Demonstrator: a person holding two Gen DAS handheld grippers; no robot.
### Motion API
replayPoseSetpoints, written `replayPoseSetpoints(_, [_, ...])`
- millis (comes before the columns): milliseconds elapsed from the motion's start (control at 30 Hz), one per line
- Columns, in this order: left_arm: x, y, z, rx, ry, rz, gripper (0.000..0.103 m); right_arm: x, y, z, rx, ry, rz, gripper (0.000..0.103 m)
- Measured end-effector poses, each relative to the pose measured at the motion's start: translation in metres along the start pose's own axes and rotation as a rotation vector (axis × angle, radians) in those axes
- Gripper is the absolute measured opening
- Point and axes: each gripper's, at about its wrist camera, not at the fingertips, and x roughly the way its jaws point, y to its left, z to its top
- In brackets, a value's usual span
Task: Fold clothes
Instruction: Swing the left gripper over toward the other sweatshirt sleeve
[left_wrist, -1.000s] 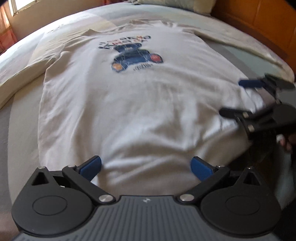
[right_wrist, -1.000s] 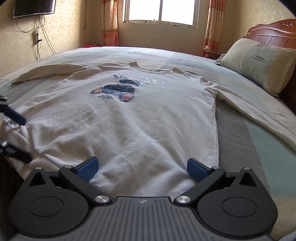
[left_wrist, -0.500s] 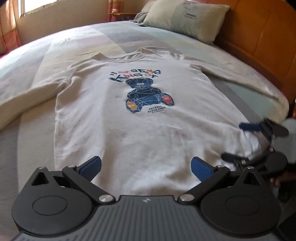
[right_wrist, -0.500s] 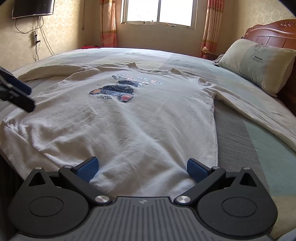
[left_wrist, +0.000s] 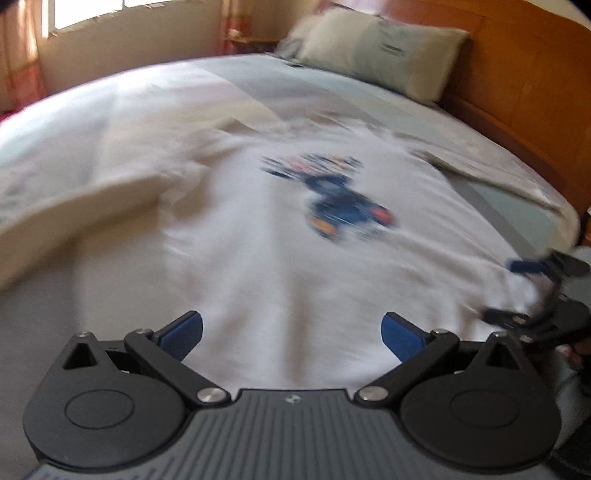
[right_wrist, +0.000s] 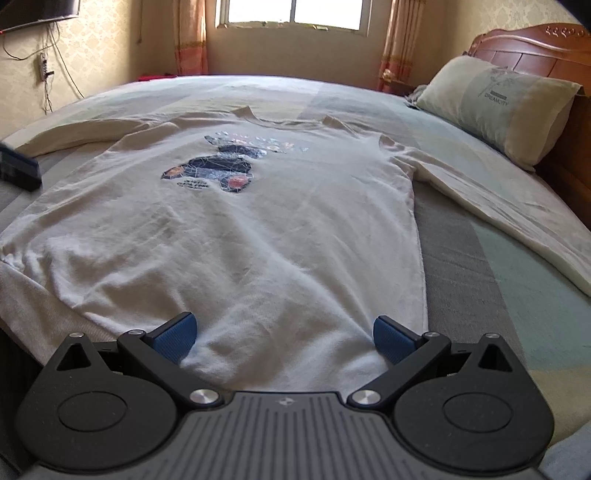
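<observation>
Two grippers, both with jaws spread wide and nothing between the blue pads. Your left gripper (left_wrist: 291, 330) has swung over the last second: a second ago it looked down low over the hem, now its view is motion-blurred and aimed up the bed toward the pale rectangular pillow (left_wrist: 380, 48) and the orange wooden headboard (left_wrist: 517, 74). So you're on the move with that hand, not settled on a grab point.

Your right gripper (right_wrist: 282, 338) has barely shifted. It sits at the hem of the cream long-sleeved sweatshirt with the dark-blue bear print (right_wrist: 236, 221), pads straddling the lower edge near its right corner, not pinching it. From the left wrist view you can see that gripper (left_wrist: 517, 290) out to the right, at the garment's edge, fingers apart.

Sweatshirt lies flat, front up, on the grey-and-green striped bed cover (right_wrist: 480, 266), straight ahead of both grippers. Both sleeves are spread out sideways; the right one (right_wrist: 491, 206) trails toward the headboard side.

My read: no fold made yet. Left hand looks to be repositioning, likely toward the left sleeve or shoulder, but the blur hides the target. Right hand is staged and waiting. Close nothing until the left view steadies.
</observation>
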Motion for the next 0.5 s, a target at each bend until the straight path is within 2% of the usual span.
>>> replayPoseSetpoints(133, [0.008, 0.068, 0.013, -0.073, 0.001, 0.133, 0.102, 0.001, 0.000, 0.003, 0.003, 0.023, -0.002, 0.103])
replayPoseSetpoints(267, [0.020, 0.134, 0.011, -0.165, -0.014, 0.235, 0.102, 0.002, 0.001, 0.006, 0.002, 0.045, -0.006, 0.103])
replayPoseSetpoints(400, [0.021, 0.198, -0.004, -0.329, -0.041, 0.287, 0.102, 0.005, -0.001, 0.014, -0.001, 0.099, 0.001, 0.103])
replayPoseSetpoints(500, [0.009, 0.243, -0.028, -0.517, -0.098, 0.268, 0.102, 0.008, -0.002, 0.020, -0.003, 0.135, 0.011, 0.103])
